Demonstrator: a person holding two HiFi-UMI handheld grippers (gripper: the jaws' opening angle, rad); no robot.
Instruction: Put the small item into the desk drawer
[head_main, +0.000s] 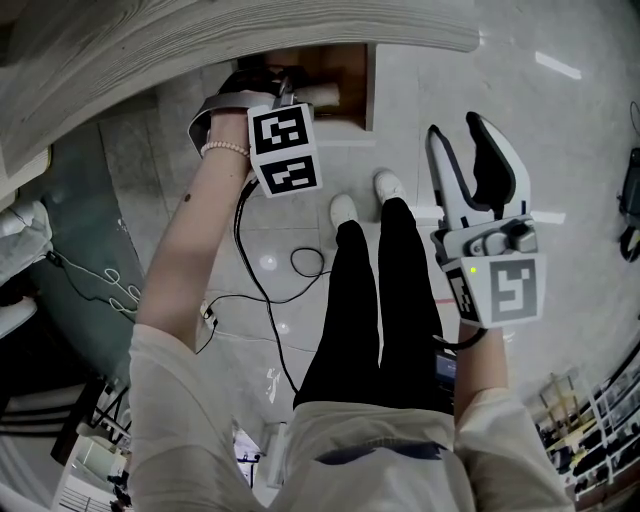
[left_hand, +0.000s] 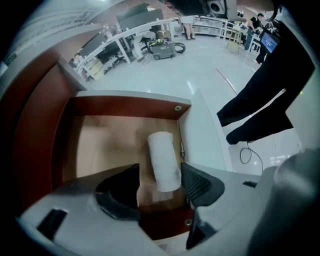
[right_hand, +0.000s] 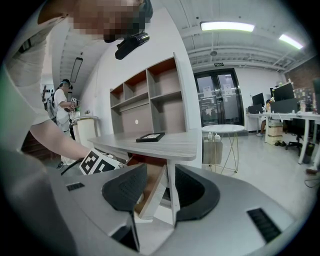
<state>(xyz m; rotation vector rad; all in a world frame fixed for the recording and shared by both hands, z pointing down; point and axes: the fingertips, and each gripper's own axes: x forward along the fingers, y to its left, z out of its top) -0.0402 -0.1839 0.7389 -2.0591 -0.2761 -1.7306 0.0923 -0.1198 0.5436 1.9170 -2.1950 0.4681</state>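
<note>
The desk drawer (left_hand: 125, 107) stands pulled out, with red-brown walls and a light wood floor. A small white roll (left_hand: 163, 160) lies on that floor near the right wall. My left gripper (left_hand: 160, 182) hangs just above the roll's near end, jaws open, and neither pad presses on it. In the head view the left gripper (head_main: 268, 80) reaches into the drawer (head_main: 352, 90) under the desk top (head_main: 200, 40), and the roll (head_main: 322, 93) shows beside it. My right gripper (head_main: 455, 135) is held in the air to the right, open and empty, facing the desk (right_hand: 160, 145).
The person's legs (head_main: 370, 300) and white shoes stand just before the drawer. Black cables (head_main: 270, 290) trail across the tiled floor. A black tray (right_hand: 150, 136) lies on the desk top. A shelf unit (right_hand: 150, 100) stands behind, and a round table (right_hand: 225, 129) stands to the right.
</note>
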